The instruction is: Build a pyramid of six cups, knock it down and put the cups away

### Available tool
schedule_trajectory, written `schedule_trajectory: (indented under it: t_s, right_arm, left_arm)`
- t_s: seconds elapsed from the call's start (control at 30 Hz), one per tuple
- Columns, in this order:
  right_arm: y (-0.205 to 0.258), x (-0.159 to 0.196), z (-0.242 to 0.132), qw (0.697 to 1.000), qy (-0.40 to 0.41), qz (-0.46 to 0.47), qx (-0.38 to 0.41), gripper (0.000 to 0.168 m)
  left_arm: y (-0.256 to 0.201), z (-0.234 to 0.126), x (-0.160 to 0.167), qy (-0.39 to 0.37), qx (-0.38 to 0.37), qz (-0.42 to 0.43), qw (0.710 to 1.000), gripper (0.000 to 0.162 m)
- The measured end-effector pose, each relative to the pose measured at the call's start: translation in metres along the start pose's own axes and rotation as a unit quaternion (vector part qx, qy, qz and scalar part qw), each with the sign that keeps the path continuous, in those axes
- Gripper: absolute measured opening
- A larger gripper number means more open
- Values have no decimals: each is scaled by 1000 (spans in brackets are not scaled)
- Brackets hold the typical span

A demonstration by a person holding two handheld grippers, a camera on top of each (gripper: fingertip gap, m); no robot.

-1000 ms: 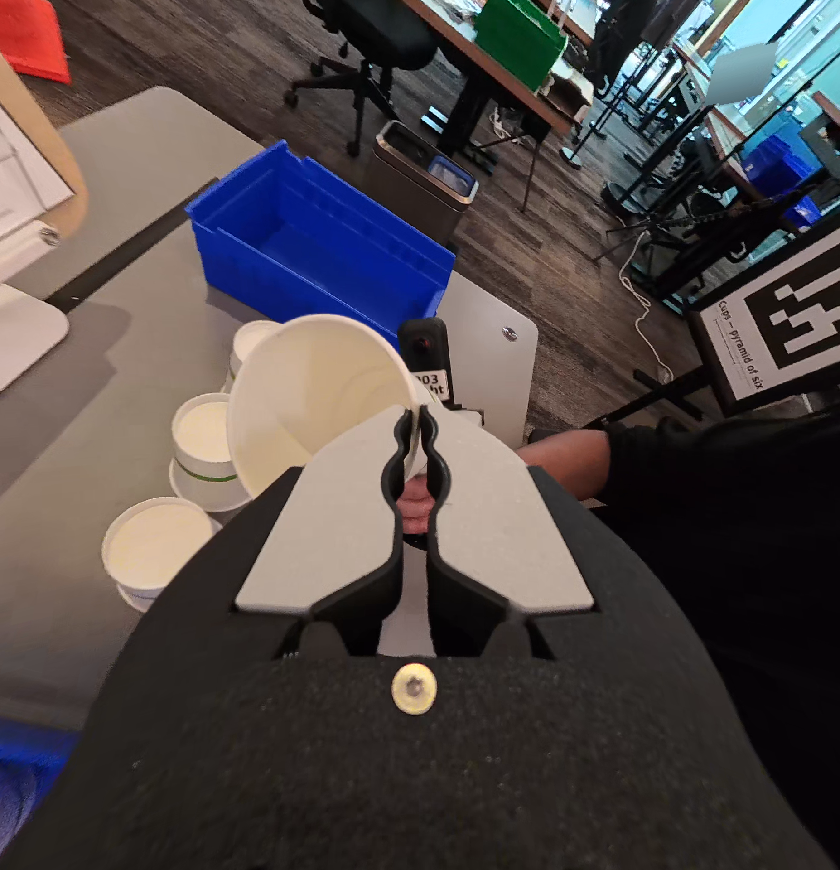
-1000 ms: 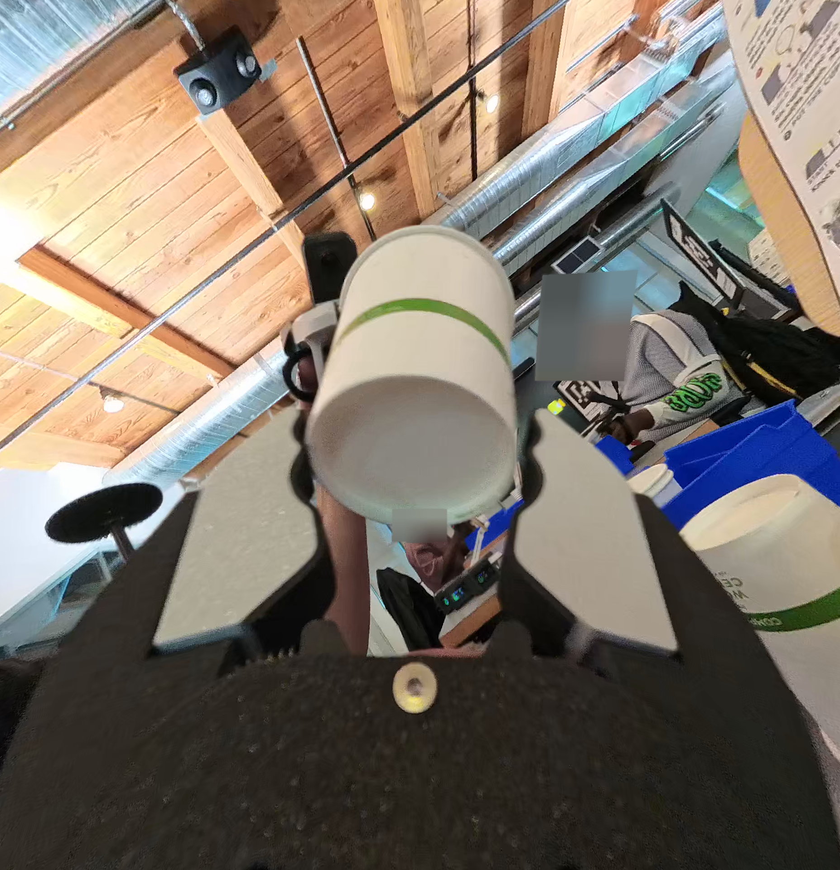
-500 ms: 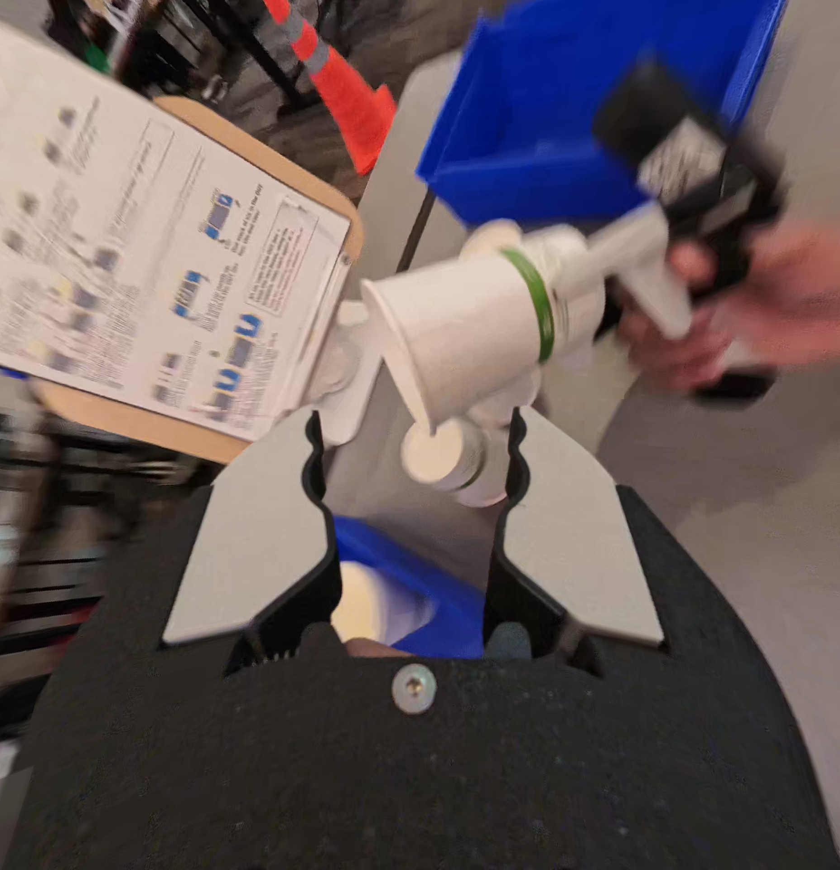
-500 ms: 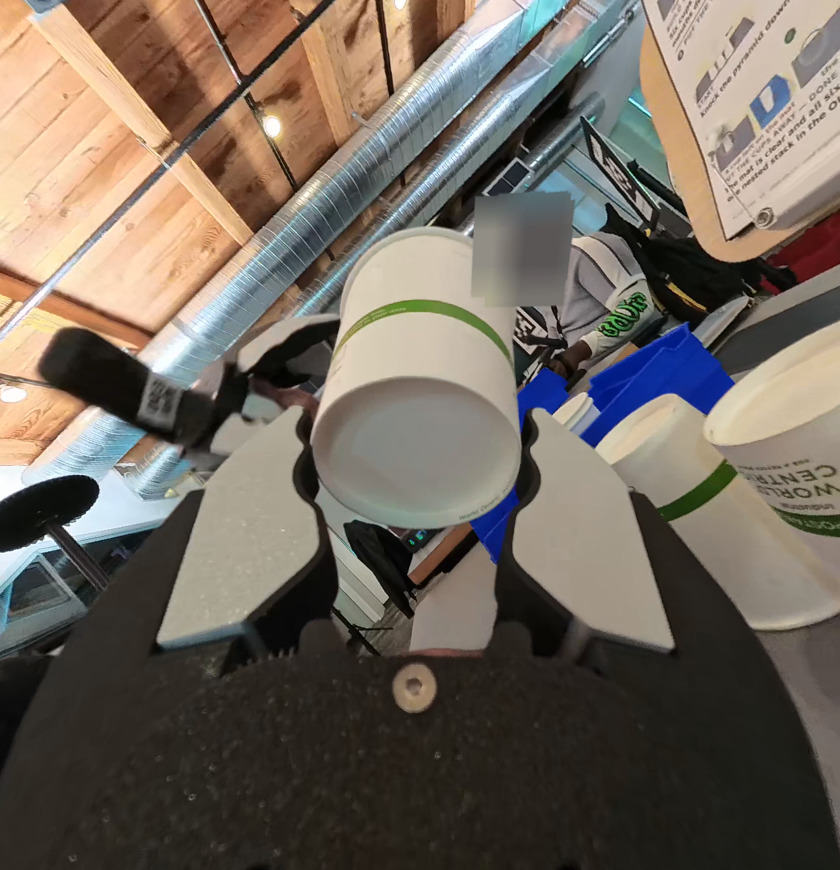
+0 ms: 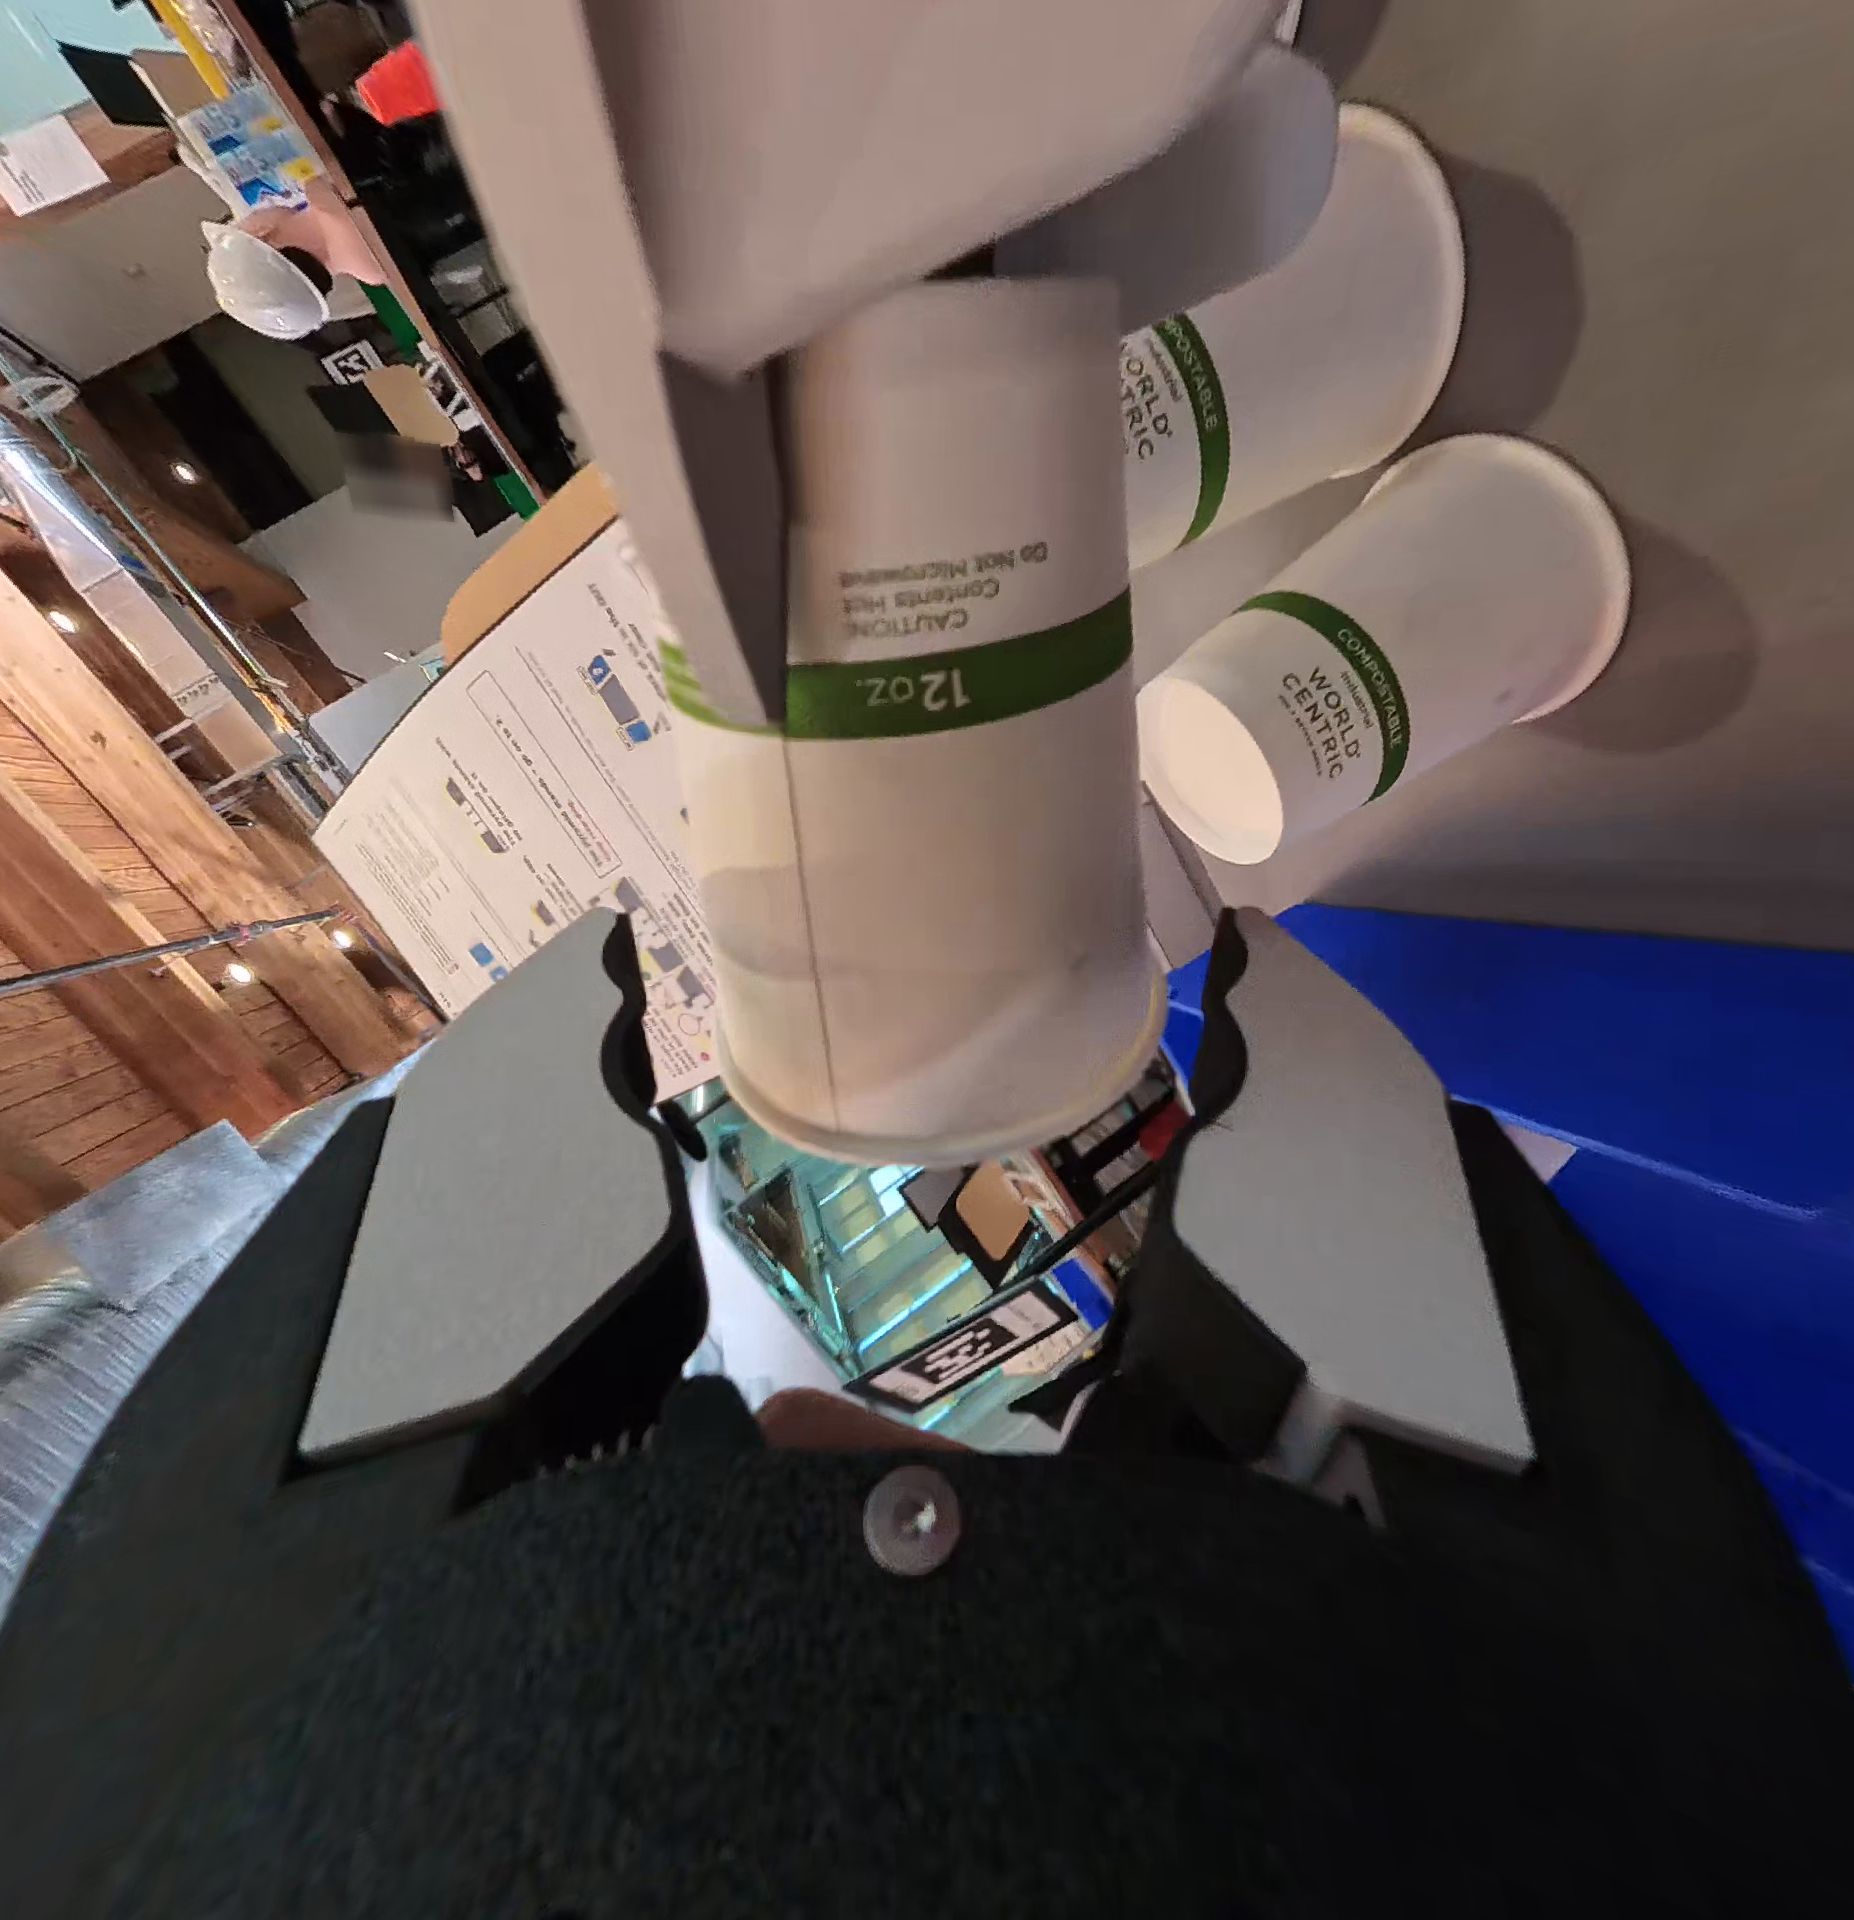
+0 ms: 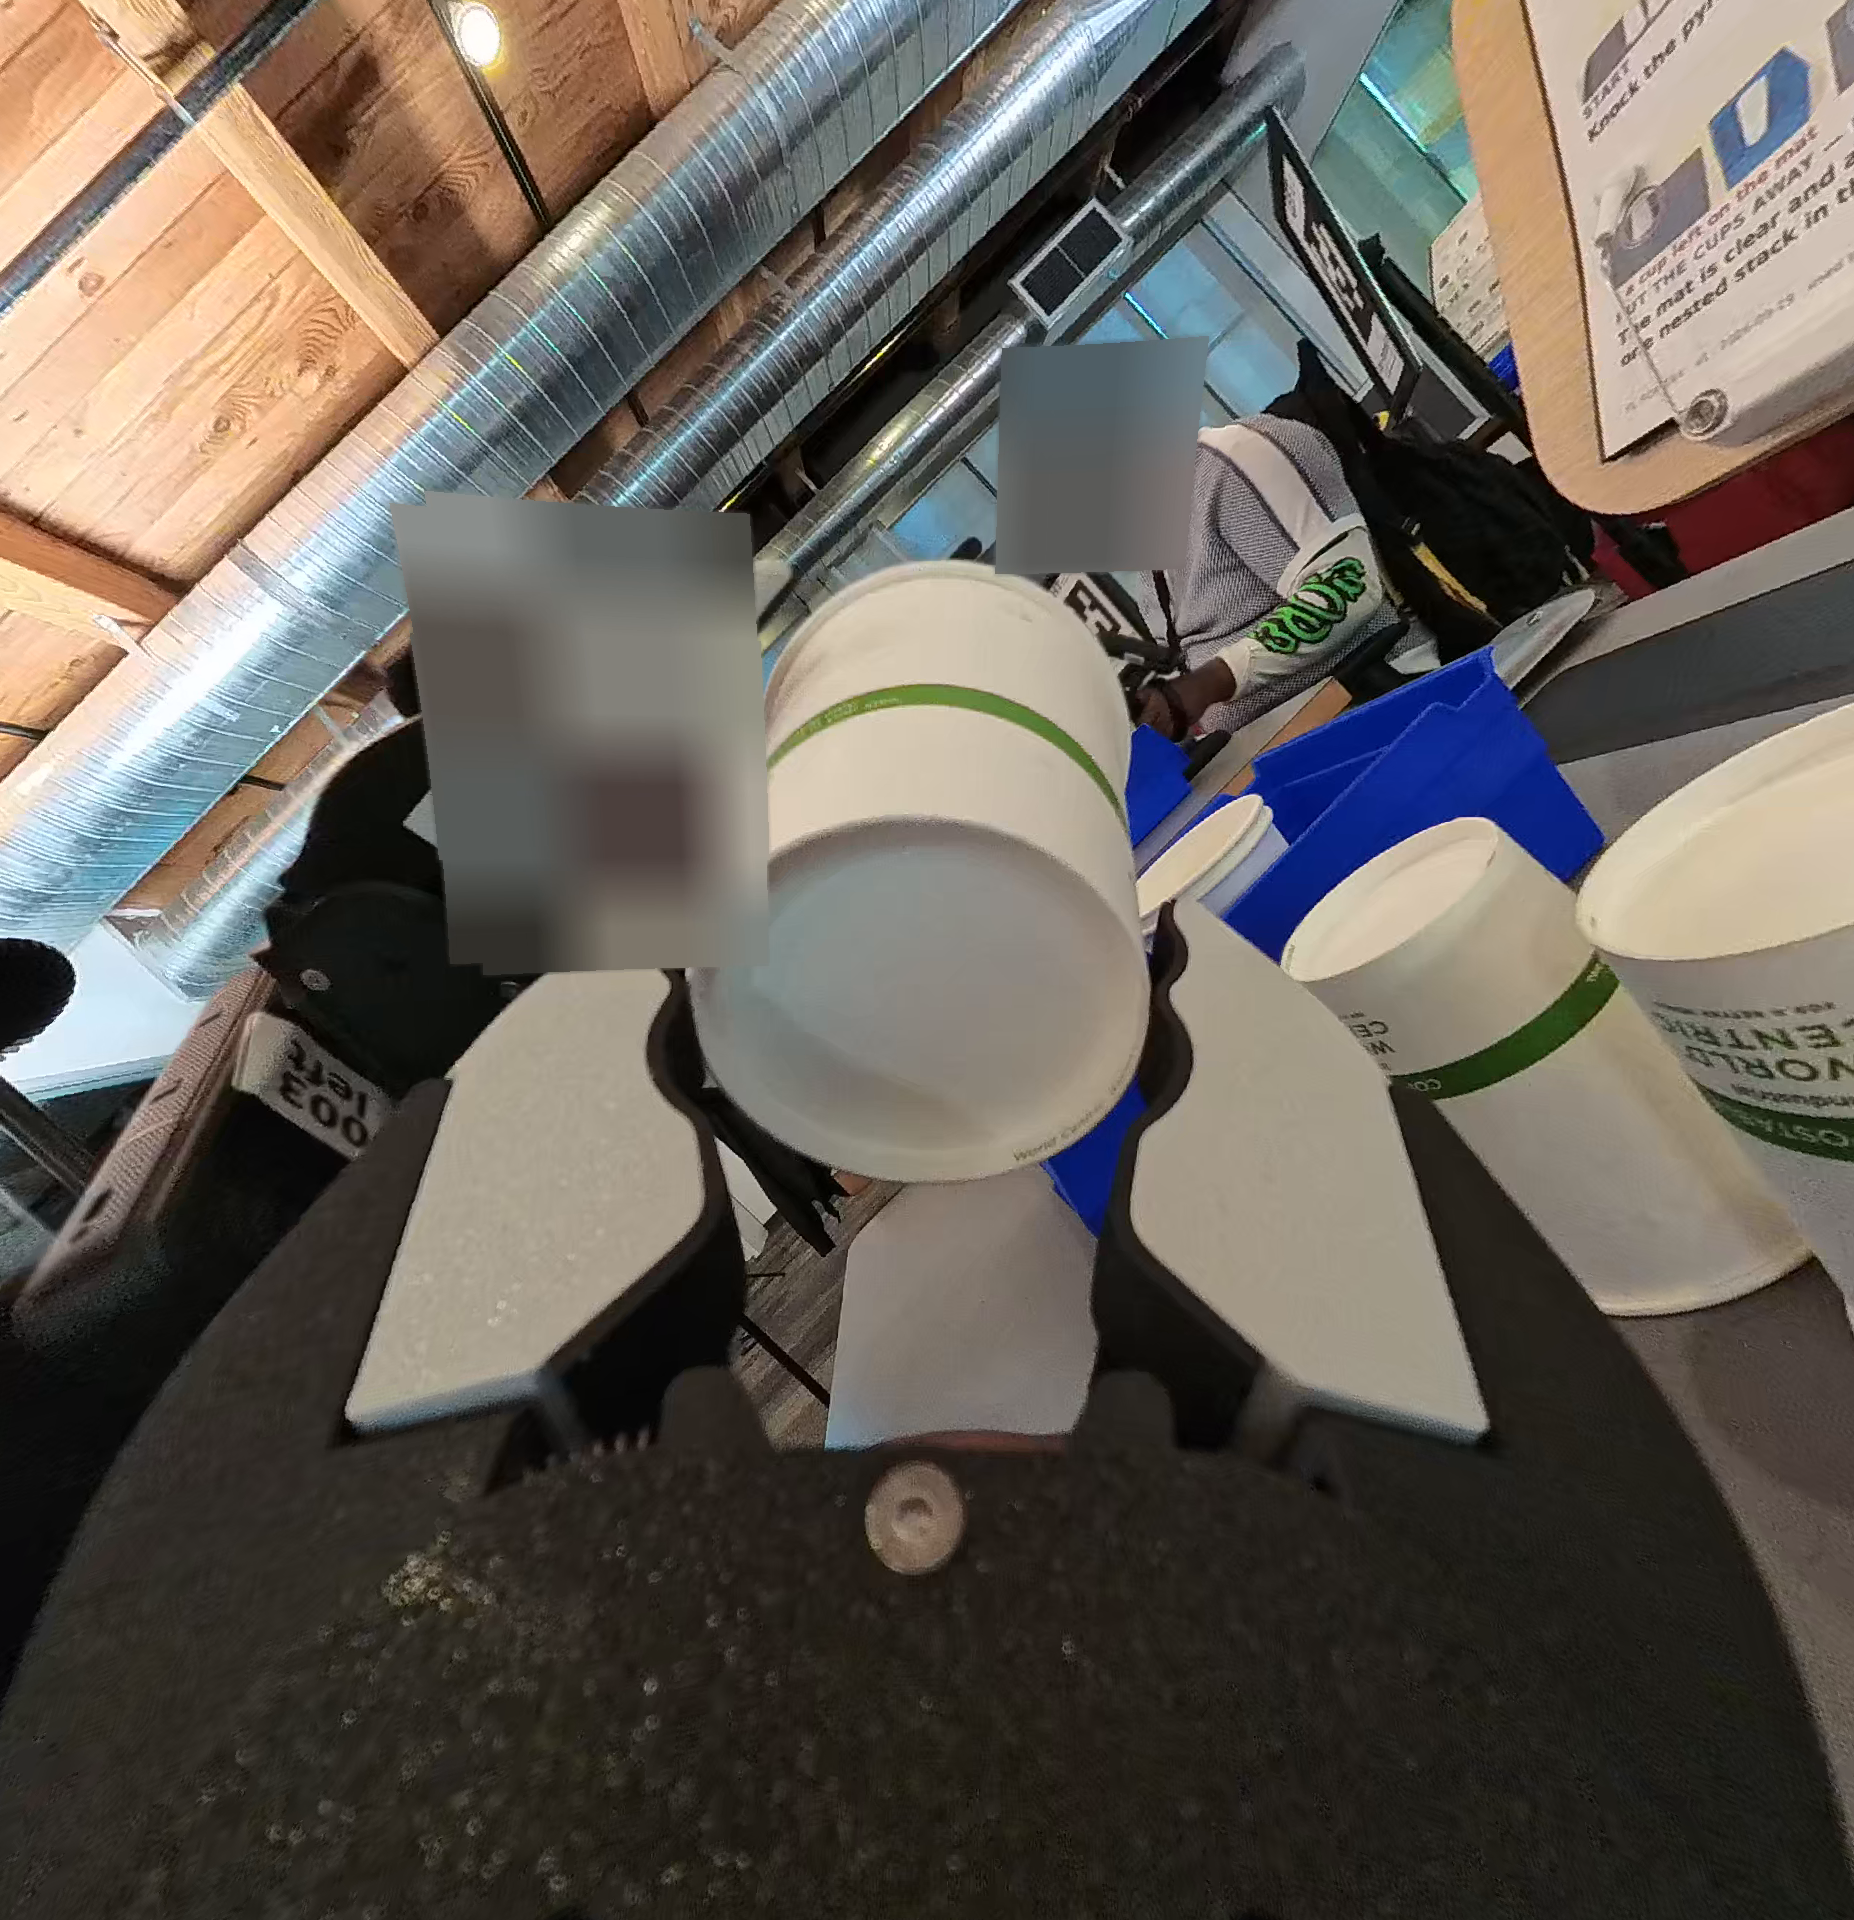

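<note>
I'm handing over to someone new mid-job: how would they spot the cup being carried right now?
Start at the grey table with the blue bin and two paper cups standing upside down. Left of those, the right gripper holds one green-banded white paper cup off the table. It alone is tipped, base toward the camera.

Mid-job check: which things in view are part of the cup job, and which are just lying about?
Job:
- held cup in the right gripper
- open left gripper
- upside-down cup
- second upside-down cup
- blue bin

Lying about:
- clipboard
- seated person behind
- ceiling ducts
</note>
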State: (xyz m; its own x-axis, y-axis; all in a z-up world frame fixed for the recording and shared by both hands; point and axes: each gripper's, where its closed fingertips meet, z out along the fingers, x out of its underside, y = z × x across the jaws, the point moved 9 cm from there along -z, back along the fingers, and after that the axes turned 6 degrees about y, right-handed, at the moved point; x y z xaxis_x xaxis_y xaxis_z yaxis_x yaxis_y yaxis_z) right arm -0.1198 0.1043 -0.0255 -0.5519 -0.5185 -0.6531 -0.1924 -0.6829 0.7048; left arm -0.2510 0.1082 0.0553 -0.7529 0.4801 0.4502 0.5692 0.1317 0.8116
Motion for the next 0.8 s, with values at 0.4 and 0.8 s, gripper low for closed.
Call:
schedule_trajectory:
  t_s: [0.4,0.8]
  right_arm:
    - [2,-13,-11,998,11,-44,47,78]
    - [30,0,-88,964,-13,-211,161,83]
  left_arm:
    - [-14,30,-13,18,22,-118,993,91]
    - [-9,82,14,-136,-31,-761,634,91]
